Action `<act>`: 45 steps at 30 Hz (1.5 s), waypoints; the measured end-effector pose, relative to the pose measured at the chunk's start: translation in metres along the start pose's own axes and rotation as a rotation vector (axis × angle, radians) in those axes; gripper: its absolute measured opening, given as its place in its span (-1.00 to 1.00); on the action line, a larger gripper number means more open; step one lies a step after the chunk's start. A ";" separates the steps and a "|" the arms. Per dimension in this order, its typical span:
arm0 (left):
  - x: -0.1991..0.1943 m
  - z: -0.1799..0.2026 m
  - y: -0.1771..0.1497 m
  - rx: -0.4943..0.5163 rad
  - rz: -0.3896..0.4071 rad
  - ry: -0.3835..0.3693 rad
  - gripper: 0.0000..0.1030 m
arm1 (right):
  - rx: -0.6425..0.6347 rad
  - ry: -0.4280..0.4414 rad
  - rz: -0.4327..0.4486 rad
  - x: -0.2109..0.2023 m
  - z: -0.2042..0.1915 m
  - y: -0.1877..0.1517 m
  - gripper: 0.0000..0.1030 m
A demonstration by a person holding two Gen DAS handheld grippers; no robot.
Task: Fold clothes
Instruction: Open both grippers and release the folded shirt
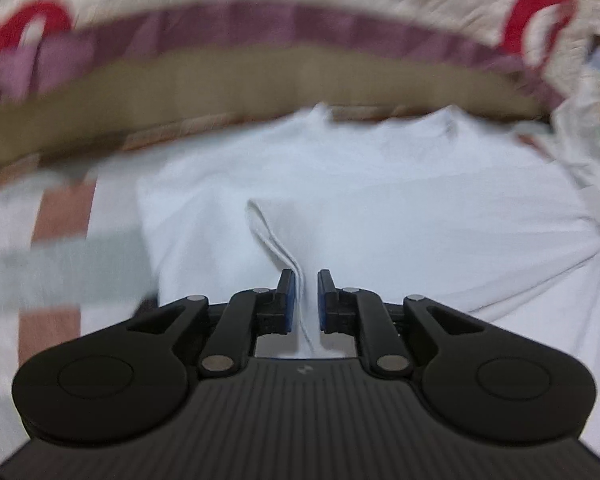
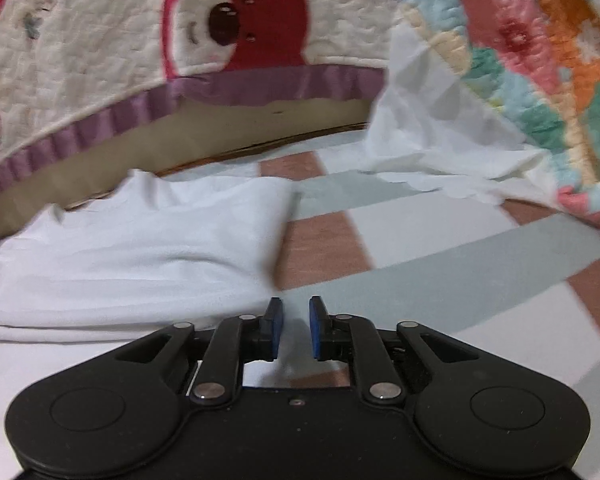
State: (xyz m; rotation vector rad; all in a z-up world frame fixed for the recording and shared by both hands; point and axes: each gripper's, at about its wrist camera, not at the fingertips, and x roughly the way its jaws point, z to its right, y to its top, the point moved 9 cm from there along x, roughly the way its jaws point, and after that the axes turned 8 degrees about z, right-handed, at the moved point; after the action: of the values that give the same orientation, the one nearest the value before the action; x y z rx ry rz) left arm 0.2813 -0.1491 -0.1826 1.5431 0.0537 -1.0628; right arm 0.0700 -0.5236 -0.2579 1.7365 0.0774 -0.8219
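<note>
**Left jaws loose on the hem, right jaws empty — white tee half folded**

Left wrist view: the white cotton T-shirt (image 1: 360, 184) fills the centre of the frame, folded into a rough block on the checked pink-grey-white bed sheet (image 1: 52, 256). A stitched hem edge (image 1: 276, 240) runs from the centre straight down into the left gripper (image 1: 305, 300). The jaws stand narrowly apart; the hem lies against the left pad, the right pad is clear — so the cloth sits between them but isn't pinched.

Right wrist view: the same shirt sits left of centre, its long axis across the frame, its right edge ending just above and left of the right gripper (image 2: 296, 328). Those jaws are nearly closed, nothing in them, over bare sheet.

Key relation: the hem lines up with the left jaws, so the left hand is the nearer one; the right must shift left to reach cloth.

Cream bear-print quilt (image 2: 100, 40) along the top; floral patchwork quilt (image 2: 540, 60) at upper right.
</note>
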 end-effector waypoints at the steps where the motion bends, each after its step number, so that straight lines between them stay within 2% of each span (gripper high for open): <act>1: -0.005 0.007 0.010 -0.005 0.036 -0.034 -0.68 | -0.003 -0.026 0.002 0.000 0.008 0.002 -0.83; 2: -0.006 0.015 0.020 -0.006 0.059 -0.068 -0.63 | 0.028 -0.030 0.008 0.000 0.016 0.004 -0.81; 3: -0.006 0.024 0.030 -0.004 0.080 -0.101 -0.54 | 0.088 -0.011 0.019 0.000 0.024 0.007 -0.70; 4: 0.000 0.035 0.036 0.009 0.080 -0.122 -0.51 | 0.162 0.026 0.025 0.000 0.030 0.008 -0.67; 8: 0.053 0.090 0.047 0.078 0.013 -0.203 -0.51 | 0.353 0.168 0.012 0.005 0.029 0.001 -0.67; 11: 0.103 0.122 0.057 0.051 -0.026 -0.244 -0.51 | 0.397 0.227 -0.007 0.008 0.020 -0.005 -0.61; 15: 0.158 0.157 0.073 0.033 -0.031 -0.268 -0.51 | 0.362 0.231 -0.007 0.008 0.014 -0.007 -0.46; 17: 0.180 0.171 0.076 0.091 -0.036 -0.251 -0.57 | 0.349 0.230 -0.002 0.007 0.016 -0.005 -0.41; 19: 0.198 0.180 0.074 0.200 -0.049 -0.203 -0.89 | 0.346 0.233 -0.003 0.009 0.020 -0.003 -0.36; 20: 0.205 0.182 0.073 0.254 -0.049 -0.166 -0.94 | 0.348 0.238 -0.004 0.010 0.021 -0.003 -0.36; 22: 0.213 0.175 0.077 0.363 -0.017 -0.039 -0.96 | 0.355 0.250 -0.011 0.011 0.021 -0.004 -0.35; 23: 0.212 0.170 0.081 0.386 0.004 0.019 -0.96 | 0.354 0.253 -0.013 0.011 0.021 -0.005 -0.34; 26: 0.180 0.151 0.097 0.309 0.082 0.053 -0.86 | 0.347 0.253 -0.014 0.011 0.018 -0.008 -0.29; 27: 0.161 0.148 0.098 0.273 0.088 -0.010 -0.73 | 0.345 0.254 -0.014 0.011 0.017 -0.008 -0.27; 28: 0.144 0.143 0.094 0.278 0.086 -0.033 -0.62 | 0.343 0.254 -0.015 0.012 0.017 -0.008 -0.25; 29: 0.126 0.138 0.089 0.291 0.082 -0.045 -0.60 | 0.345 0.256 -0.014 0.012 0.016 -0.007 -0.24; 32: 0.080 0.105 0.057 0.371 0.040 -0.005 -0.53 | 0.381 0.278 -0.021 0.013 0.017 -0.006 -0.20; 34: 0.057 0.071 0.028 0.360 -0.012 0.011 -0.53 | 0.447 0.305 -0.022 0.014 0.020 -0.002 -0.16; 38: 0.020 0.002 -0.011 0.295 -0.076 0.056 -0.53 | 0.719 0.413 0.004 0.012 0.039 0.016 -0.14; 42: -0.003 -0.049 -0.027 0.220 -0.083 0.064 -0.49 | 0.617 0.382 -0.078 0.034 0.030 0.032 -0.09; 45: -0.003 -0.074 -0.028 0.136 -0.088 0.065 -0.48 | 0.539 0.326 -0.126 0.063 0.013 0.037 -0.03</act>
State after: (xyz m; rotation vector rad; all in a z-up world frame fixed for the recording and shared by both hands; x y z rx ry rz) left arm 0.3067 -0.0792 -0.2115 1.7112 0.0967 -1.1034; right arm 0.1277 -0.5699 -0.2638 2.3874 0.1993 -0.6784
